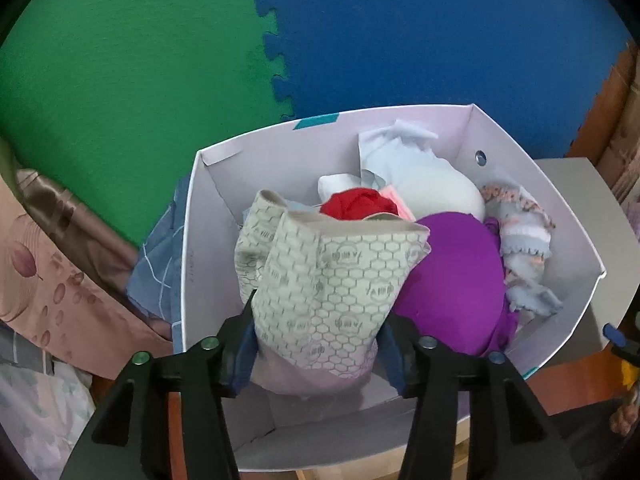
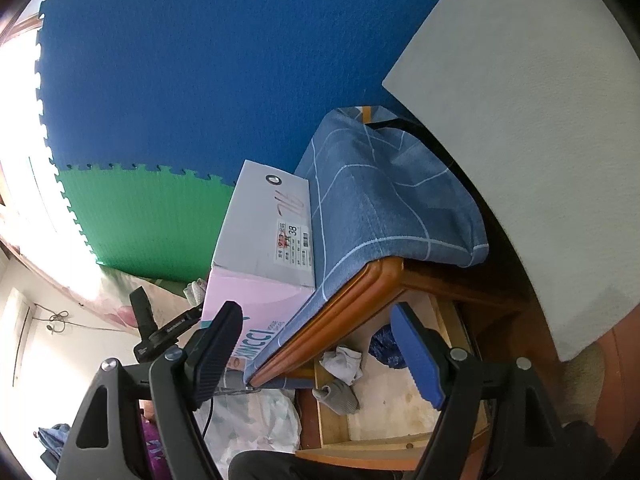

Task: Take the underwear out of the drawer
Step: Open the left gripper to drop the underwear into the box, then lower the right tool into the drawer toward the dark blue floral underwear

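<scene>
We have the beige honeycomb-print underwear (image 1: 320, 276) between the left gripper (image 1: 316, 348) fingers over the near end of the white cardboard box (image 1: 560, 216); whether they pinch it we cannot tell. It looks soft, light and floppy, best taken by a bunched fold. The right gripper (image 2: 320, 356) fingers stand apart, empty, above the open wooden drawer (image 2: 332, 420). The box label reads "38".

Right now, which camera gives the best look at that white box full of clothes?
The left wrist view: it looks down into the open white box, showing the honeycomb-print garment and purple cloth inside. The right wrist view shows only the box's outside, with a size label, nothing of its contents.
</scene>
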Demonstrator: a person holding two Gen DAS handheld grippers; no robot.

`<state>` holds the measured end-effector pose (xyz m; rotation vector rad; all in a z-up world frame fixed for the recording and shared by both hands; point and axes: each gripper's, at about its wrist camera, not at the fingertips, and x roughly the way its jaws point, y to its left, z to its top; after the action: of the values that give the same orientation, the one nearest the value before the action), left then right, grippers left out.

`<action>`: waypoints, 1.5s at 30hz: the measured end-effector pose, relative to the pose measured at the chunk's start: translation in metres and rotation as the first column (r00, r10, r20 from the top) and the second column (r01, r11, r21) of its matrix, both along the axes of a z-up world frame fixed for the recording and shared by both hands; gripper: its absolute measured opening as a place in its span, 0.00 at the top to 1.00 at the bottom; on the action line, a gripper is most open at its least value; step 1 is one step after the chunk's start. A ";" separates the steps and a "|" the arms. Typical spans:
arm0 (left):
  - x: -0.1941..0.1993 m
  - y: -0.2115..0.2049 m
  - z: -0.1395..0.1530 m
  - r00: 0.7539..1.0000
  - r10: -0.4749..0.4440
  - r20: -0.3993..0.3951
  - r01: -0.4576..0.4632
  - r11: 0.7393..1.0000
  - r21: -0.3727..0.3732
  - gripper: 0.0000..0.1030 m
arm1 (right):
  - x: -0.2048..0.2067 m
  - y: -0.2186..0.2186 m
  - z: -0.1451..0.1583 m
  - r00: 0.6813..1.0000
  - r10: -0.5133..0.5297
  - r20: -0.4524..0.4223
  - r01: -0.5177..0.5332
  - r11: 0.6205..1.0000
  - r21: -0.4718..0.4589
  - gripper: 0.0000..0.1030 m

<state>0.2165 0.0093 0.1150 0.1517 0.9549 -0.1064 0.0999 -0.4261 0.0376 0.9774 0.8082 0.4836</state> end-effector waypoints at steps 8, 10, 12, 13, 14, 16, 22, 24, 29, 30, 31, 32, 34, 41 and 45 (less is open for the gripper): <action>-0.021 -0.003 0.015 0.986 -0.001 0.165 -0.010 0.998 0.067 0.14 | 0.003 0.006 -0.001 1.000 0.026 -0.005 -0.026 1.000 -0.014 0.23; -0.031 -0.001 0.025 0.974 0.001 0.225 -0.015 0.998 0.061 0.12 | 0.003 0.009 0.001 0.999 0.037 0.001 -0.037 0.999 -0.034 0.23; -0.043 0.002 0.035 0.964 0.023 0.265 -0.038 0.998 0.050 0.09 | 0.002 0.015 0.004 0.998 0.057 0.013 -0.056 0.996 -0.070 0.23; -0.051 0.005 0.040 0.956 0.040 0.291 -0.054 0.998 0.040 0.09 | 0.001 0.019 0.007 0.997 0.075 0.026 -0.072 0.993 -0.095 0.23; -0.062 0.010 0.044 0.944 0.058 0.325 -0.068 0.997 0.022 0.08 | -0.001 0.026 0.013 0.993 0.106 0.052 -0.098 0.986 -0.137 0.23; -0.091 0.020 0.052 0.911 0.087 0.403 -0.087 0.996 -0.020 0.02 | -0.007 0.046 0.025 0.978 0.178 0.110 -0.147 0.959 -0.244 0.23; -0.177 0.053 0.030 0.830 0.210 0.517 -0.249 0.968 0.007 0.00 | -0.033 0.153 0.026 0.855 0.512 0.082 -0.351 0.687 -0.636 0.23; -0.199 0.063 0.014 0.830 0.214 0.514 -0.256 0.967 0.011 0.00 | -0.039 0.191 0.008 0.796 0.606 -0.016 -0.425 0.538 -0.728 0.23; -0.225 0.080 -0.022 0.873 0.223 0.433 -0.242 0.970 -0.012 0.00 | -0.047 0.277 -0.045 0.641 0.732 -0.231 -0.455 0.119 -0.883 0.23; -0.228 0.081 -0.026 0.875 0.228 0.427 -0.244 0.970 -0.017 0.00 | -0.045 0.289 -0.054 0.619 0.740 -0.263 -0.444 0.054 -0.894 0.23; -0.231 0.081 -0.030 0.876 0.231 0.423 -0.246 0.969 -0.021 0.00 | -0.041 0.307 -0.070 0.594 0.742 -0.312 -0.429 -0.037 -0.903 0.23; -0.234 0.083 -0.034 0.877 0.239 0.417 -0.249 0.968 -0.031 0.00 | -0.037 0.316 -0.081 0.584 0.737 -0.340 -0.426 -0.079 -0.901 0.23; -0.236 0.088 -0.038 0.878 0.260 0.401 -0.251 0.965 -0.075 0.00 | -0.027 0.329 -0.101 0.571 0.726 -0.382 -0.435 -0.127 -0.891 0.23; -0.230 0.110 -0.047 0.883 0.324 0.339 -0.272 0.943 -0.191 0.00 | 0.001 0.356 -0.161 0.589 0.668 -0.455 -0.361 -0.287 -0.887 0.24; -0.226 0.123 -0.050 0.886 0.354 0.299 -0.283 0.925 -0.256 0.00 | 0.010 0.363 -0.176 0.593 0.661 -0.461 -0.311 -0.340 -0.888 0.24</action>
<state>-0.0090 0.1320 0.0645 -0.1777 0.6051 0.1253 0.1100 -0.0632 -0.1386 -1.0625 1.0309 0.5795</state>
